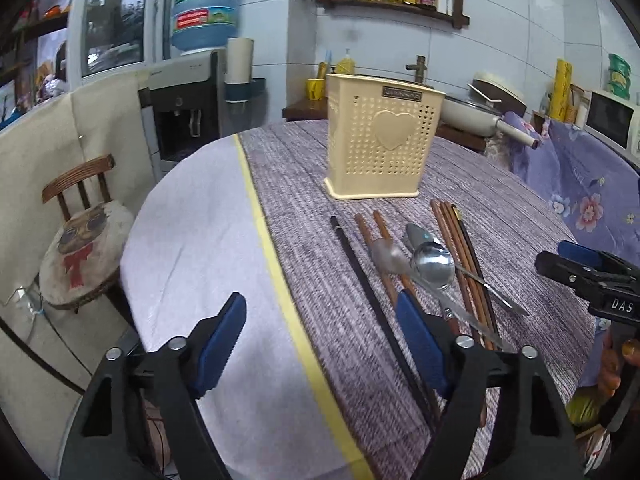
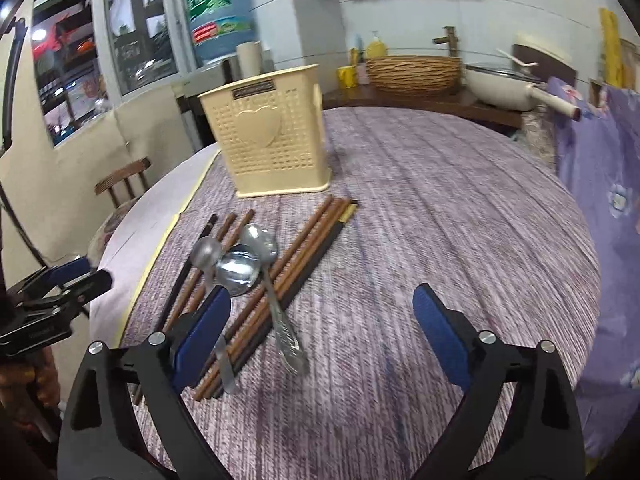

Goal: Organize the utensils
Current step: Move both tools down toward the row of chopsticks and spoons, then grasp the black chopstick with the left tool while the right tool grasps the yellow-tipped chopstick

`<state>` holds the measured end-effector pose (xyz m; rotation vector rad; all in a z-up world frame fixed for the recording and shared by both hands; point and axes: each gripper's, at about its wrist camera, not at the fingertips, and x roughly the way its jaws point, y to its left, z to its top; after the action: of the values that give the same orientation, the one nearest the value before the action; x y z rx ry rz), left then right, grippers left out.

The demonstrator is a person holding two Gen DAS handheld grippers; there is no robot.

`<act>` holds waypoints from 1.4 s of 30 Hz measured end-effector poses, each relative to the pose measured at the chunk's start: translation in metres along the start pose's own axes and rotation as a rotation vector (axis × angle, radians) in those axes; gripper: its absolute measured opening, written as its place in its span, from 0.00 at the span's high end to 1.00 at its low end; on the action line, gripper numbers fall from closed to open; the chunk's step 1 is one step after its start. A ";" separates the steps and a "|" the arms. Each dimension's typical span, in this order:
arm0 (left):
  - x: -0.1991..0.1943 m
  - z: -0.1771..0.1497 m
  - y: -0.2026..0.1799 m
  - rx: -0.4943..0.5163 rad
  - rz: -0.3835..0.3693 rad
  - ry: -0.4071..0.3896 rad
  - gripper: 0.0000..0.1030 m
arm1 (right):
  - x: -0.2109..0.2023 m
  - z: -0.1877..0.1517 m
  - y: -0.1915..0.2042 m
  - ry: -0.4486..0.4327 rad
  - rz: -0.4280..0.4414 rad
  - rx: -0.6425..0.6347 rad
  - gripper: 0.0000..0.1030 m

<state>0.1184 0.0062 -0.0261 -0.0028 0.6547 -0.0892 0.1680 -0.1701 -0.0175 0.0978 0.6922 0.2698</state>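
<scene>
Round surface (image 1: 400, 360), purple-grey striped cloth; a pale cloth with a yellow border strip (image 1: 276, 280) covers its left part.

Cream perforated utensil holder (image 1: 380, 140), heart on its front, stands upright toward the far side of the surface, apart from the loose utensils. From these angles its inside is not visible.

Utensils lie loose in front of the holder:
- one dark chopstick (image 1: 360, 280) leftmost
- two brown chopsticks (image 1: 380, 252) just beside it
- three metal spoons (image 2: 244, 264) overlapping, bowls resting across the brown sticks
- a bundle of brown chopsticks (image 2: 296, 256) with a dark gold-tipped one (image 2: 336, 228) on the right; one spoon handle crosses this bundle

Left tongs (image 1: 320, 344): jaws apart, nothing between the pads, hovering over the near end of the dark chopstick and the yellow strip.
Right tongs (image 2: 320, 340): jaws apart, empty, over bare cloth right of the bundle; left pad overlaps the bundle's near end in view.

Around: a wooden chair (image 1: 80, 232) at left, a water dispenser (image 1: 188, 100) behind, a white pan (image 2: 504, 88) and wicker basket (image 2: 412, 72) on the back counter, floral purple fabric (image 2: 600, 200) at right.
</scene>
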 end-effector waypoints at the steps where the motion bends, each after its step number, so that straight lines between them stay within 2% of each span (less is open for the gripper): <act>1: 0.003 0.002 -0.001 -0.001 -0.009 0.008 0.35 | 0.005 0.003 0.002 0.007 -0.011 -0.016 0.18; 4: 0.016 0.006 -0.001 -0.007 -0.032 0.040 0.43 | 0.021 0.011 0.000 0.037 -0.048 -0.020 0.27; 5: 0.021 0.008 0.000 -0.013 -0.032 0.053 0.45 | 0.028 0.014 -0.003 0.060 -0.048 0.006 0.29; 7: 0.030 0.011 0.004 -0.032 -0.036 0.075 0.49 | 0.042 0.023 -0.010 0.099 -0.042 0.062 0.41; 10: 0.045 0.016 0.009 -0.072 -0.052 0.119 0.55 | 0.059 0.031 -0.009 0.116 -0.073 0.082 0.50; 16: 0.061 0.029 0.009 -0.072 -0.060 0.146 0.60 | 0.089 0.043 -0.010 0.171 -0.127 0.126 0.68; 23: 0.071 0.037 0.010 -0.063 -0.048 0.154 0.60 | 0.110 0.047 -0.013 0.215 -0.136 0.176 0.71; 27: 0.074 0.037 0.012 -0.060 -0.039 0.162 0.60 | 0.115 0.052 -0.010 0.225 -0.175 0.132 0.76; 28: 0.074 0.037 0.013 -0.059 -0.037 0.165 0.60 | 0.114 0.052 -0.014 0.230 -0.174 0.137 0.84; 29: 0.075 0.037 0.013 -0.058 -0.035 0.166 0.60 | 0.115 0.052 -0.020 0.232 -0.171 0.142 0.87; 32: 0.077 0.038 0.015 -0.056 -0.033 0.176 0.60 | 0.114 0.053 -0.033 0.239 -0.130 0.197 0.87; 40: 0.095 0.054 0.001 -0.051 -0.080 0.207 0.60 | 0.124 0.058 -0.032 0.230 -0.150 0.179 0.87; 42: 0.101 0.056 -0.002 -0.047 -0.082 0.215 0.64 | 0.122 0.056 -0.028 0.226 -0.156 0.173 0.87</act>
<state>0.2324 -0.0062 -0.0430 -0.0661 0.8713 -0.1550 0.3001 -0.1633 -0.0550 0.1798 0.9428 0.0709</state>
